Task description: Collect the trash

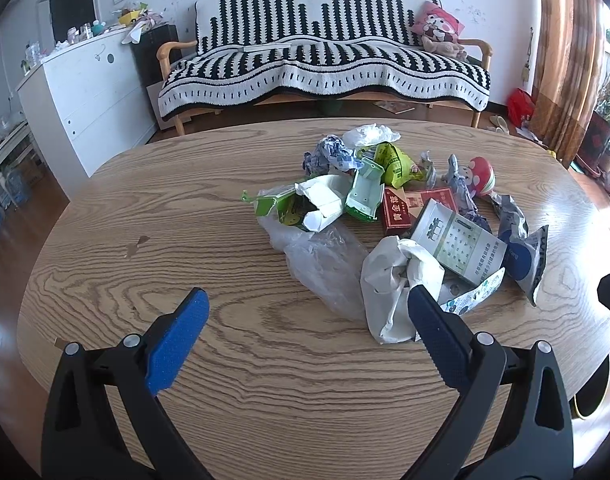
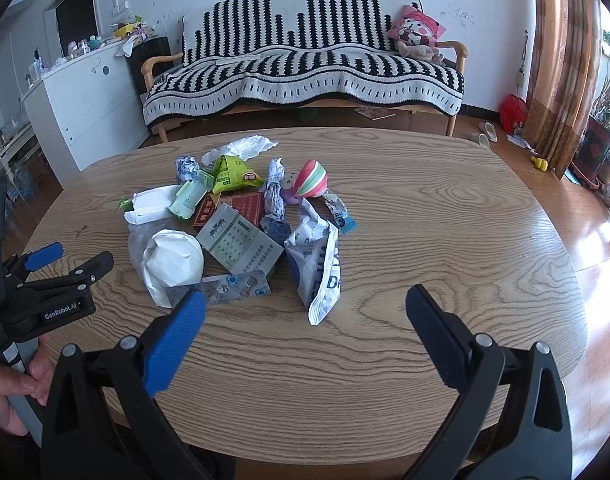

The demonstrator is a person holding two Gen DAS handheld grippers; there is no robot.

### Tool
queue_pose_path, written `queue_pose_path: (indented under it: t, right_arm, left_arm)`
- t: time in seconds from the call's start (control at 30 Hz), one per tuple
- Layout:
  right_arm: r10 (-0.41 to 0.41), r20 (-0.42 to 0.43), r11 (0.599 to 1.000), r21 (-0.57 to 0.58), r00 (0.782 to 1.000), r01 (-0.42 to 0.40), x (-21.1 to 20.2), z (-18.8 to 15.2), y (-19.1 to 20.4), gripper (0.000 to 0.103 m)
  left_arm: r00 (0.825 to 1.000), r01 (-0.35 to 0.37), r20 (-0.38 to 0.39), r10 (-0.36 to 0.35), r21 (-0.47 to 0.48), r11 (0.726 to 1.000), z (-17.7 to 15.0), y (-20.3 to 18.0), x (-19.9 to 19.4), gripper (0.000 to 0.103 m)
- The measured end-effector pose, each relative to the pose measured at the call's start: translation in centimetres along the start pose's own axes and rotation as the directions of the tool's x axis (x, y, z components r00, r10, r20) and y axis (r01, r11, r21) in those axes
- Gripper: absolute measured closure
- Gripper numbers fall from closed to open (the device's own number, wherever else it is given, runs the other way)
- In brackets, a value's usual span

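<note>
A heap of trash lies on the oval wooden table (image 1: pixel 209 368): a crumpled white paper (image 1: pixel 397 276), a clear plastic bag (image 1: pixel 325 264), a grey printed box (image 1: pixel 457 244), a red carton (image 1: pixel 405 210), a green wrapper (image 1: pixel 397 164) and a blue-white pouch (image 1: pixel 525 256). My left gripper (image 1: pixel 305 320) is open, its right finger against the white paper. My right gripper (image 2: pixel 305 316) is open too, low over the table just before the blue-white pouch (image 2: pixel 321 264). The left gripper (image 2: pixel 65 262) shows at the left of the right wrist view, held by a hand (image 2: pixel 9 392).
A red-and-green striped toy (image 2: pixel 311 184) sits at the far side of the heap. Behind the table stands a sofa with a black-and-white cover (image 1: pixel 325 64), a white cabinet (image 1: pixel 85 92) to the left, and a curtain (image 1: pixel 561 52) with plants to the right.
</note>
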State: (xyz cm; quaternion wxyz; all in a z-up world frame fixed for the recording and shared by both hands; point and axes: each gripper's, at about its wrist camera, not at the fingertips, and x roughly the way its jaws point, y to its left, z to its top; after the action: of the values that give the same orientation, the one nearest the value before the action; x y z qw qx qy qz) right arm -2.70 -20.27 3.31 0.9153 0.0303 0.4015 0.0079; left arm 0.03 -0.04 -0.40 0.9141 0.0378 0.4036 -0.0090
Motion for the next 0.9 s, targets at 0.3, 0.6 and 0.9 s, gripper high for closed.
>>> queue_pose_path:
  t: [0.3, 0.6, 0.9]
  right_arm:
    - [-0.001, 0.0, 1.0, -0.001, 1.0, 0.001, -0.02, -0.02, -0.1, 0.006]
    - [0.0, -0.002, 1.0, -0.002, 1.0, 0.0, -0.02, 0.01, -0.08, 0.006]
    - [-0.001, -0.009, 1.0, 0.008, 1.0, 0.001, 0.09, -0.01, -0.55, 0.006]
  left_arm:
    - [1.0, -0.001, 0.001, 0.001, 0.0, 1.0, 0.02, 0.05, -0.01, 0.006]
    - [1.0, 0.0, 0.0, 0.0, -0.001, 1.0, 0.02, 0.07, 0.01, 0.006]
    - [1.0, 0.019, -0.019, -0.018, 0.016, 1.0, -0.26, -0.56, 0.41, 0.006]
